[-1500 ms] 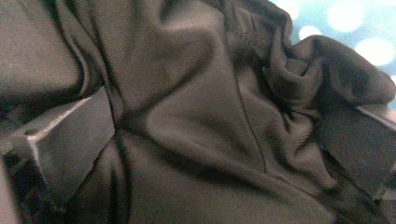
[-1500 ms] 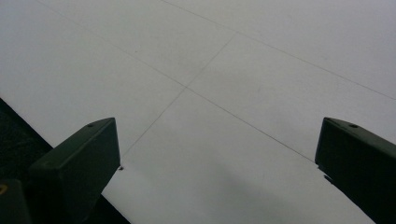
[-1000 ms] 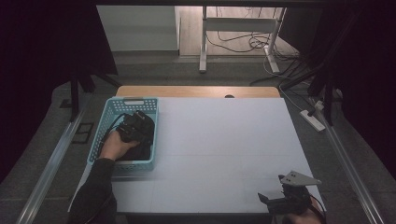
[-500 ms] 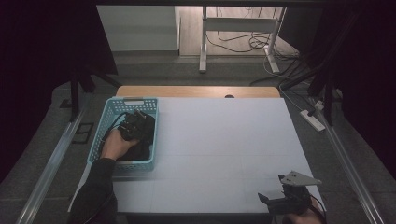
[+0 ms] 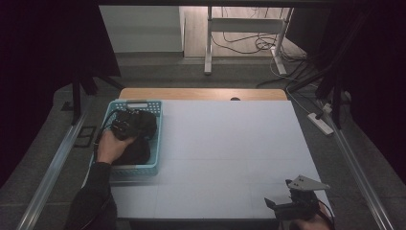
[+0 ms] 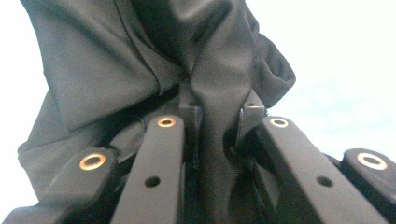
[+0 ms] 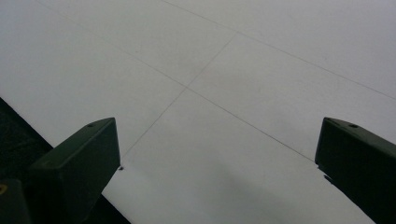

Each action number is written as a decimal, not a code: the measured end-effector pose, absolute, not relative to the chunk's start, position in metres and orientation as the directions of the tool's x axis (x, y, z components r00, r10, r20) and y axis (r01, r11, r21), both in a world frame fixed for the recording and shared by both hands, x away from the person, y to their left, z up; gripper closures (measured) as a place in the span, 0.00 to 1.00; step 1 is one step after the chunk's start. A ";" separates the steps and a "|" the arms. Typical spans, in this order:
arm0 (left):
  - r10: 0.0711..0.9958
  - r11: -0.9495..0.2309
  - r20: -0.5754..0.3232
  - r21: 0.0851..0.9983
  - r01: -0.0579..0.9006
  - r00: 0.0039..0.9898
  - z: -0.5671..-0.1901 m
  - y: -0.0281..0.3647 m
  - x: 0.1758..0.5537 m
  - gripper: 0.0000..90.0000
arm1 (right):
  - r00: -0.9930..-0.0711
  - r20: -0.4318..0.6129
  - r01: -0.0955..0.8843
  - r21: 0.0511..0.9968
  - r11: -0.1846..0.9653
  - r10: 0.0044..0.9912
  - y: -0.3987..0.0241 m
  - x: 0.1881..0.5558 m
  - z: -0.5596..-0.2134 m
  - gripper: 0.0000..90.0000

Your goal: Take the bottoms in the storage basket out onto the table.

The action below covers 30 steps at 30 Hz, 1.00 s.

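Note:
A light blue basket (image 5: 155,139) stands on the left part of the white table (image 5: 225,153), with black cloth (image 5: 136,151) inside it. My left gripper (image 5: 131,122) sits over the basket, held by a hand. In the left gripper view a fold of black cloth (image 6: 215,93) is pinched between the jaws of the left gripper (image 6: 218,116), which is shut on it. Near the table's front right corner my right gripper (image 5: 287,203) rests low, its grey plate on top. The right gripper view has its jaws wide apart around the right gripper (image 7: 217,154) midpoint, with bare table between them.
A wooden strip (image 5: 196,93) runs along the table's far edge. Metal rails (image 5: 52,163) flank both sides. A power strip (image 5: 321,122) lies on the floor at the right, and cables (image 5: 244,45) trail beyond the table near a white frame.
The left hand and gripper have shifted slightly within the basket with the cloth. The right gripper has stayed put.

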<state>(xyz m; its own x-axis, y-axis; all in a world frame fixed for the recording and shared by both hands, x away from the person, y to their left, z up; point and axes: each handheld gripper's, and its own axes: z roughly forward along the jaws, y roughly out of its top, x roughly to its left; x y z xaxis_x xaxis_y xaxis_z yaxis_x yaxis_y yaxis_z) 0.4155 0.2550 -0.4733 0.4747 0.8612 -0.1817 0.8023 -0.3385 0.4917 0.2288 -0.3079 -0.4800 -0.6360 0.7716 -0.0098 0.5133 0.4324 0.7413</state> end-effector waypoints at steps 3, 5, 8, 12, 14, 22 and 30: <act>0.862 -0.336 -0.172 0.510 0.792 0.477 -0.466 0.255 0.413 0.86 | -0.635 -0.010 0.514 0.741 0.432 0.772 -0.308 0.229 -0.480 0.00; 0.861 -0.341 -0.162 0.521 0.782 0.483 -0.461 0.255 0.411 0.86 | -0.635 -0.009 0.514 0.742 0.431 0.773 -0.308 0.229 -0.480 0.00; 0.859 -0.345 -0.148 0.540 0.768 0.490 -0.454 0.254 0.408 0.86 | -0.633 -0.008 0.514 0.744 0.427 0.774 -0.308 0.228 -0.480 0.00; 0.858 -0.347 -0.137 0.555 0.756 0.495 -0.446 0.255 0.404 0.86 | -0.632 -0.009 0.513 0.744 0.427 0.775 -0.308 0.228 -0.480 0.00; 0.856 -0.347 -0.140 0.558 0.754 0.498 -0.442 0.256 0.404 0.86 | -0.631 -0.010 0.513 0.744 0.427 0.775 -0.308 0.228 -0.480 0.00; 0.854 -0.347 -0.126 0.586 0.732 0.505 -0.420 0.260 0.400 0.86 | -0.631 -0.009 0.512 0.746 0.426 0.775 -0.308 0.228 -0.480 0.00; 0.849 -0.342 -0.125 0.610 0.715 0.513 -0.401 0.262 0.397 0.86 | -0.630 -0.010 0.513 0.745 0.426 0.776 -0.309 0.228 -0.480 0.00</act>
